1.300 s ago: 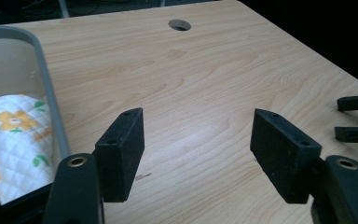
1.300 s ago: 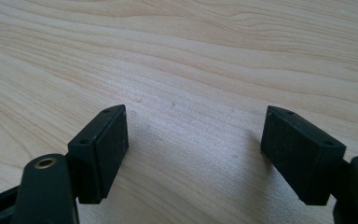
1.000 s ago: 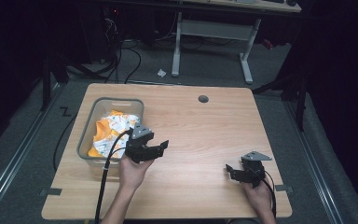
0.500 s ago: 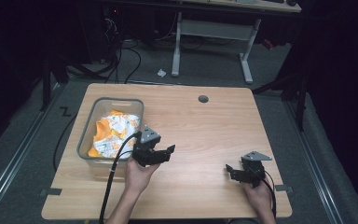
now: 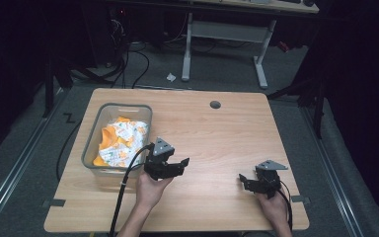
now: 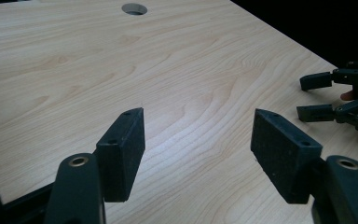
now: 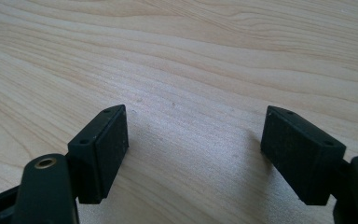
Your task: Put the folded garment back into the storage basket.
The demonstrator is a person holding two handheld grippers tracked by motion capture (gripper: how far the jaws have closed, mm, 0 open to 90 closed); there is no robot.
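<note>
Both the left gripper (image 5: 181, 163) and right gripper (image 5: 244, 179) hang wide open and empty at lower centre, while the orange-and-white cloth (image 5: 121, 140) sits in the clear bin (image 5: 90, 150) at left, job apparently done.

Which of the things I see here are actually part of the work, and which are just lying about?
Part of the work:
- clear bin on the table's left
- orange-and-white cloth bundled inside it
- left tongs, open, empty, beside the bin
- right tongs, open, empty

Just lying about:
- scrap of paper on the floor
- desk frame behind
- floor cables
</note>
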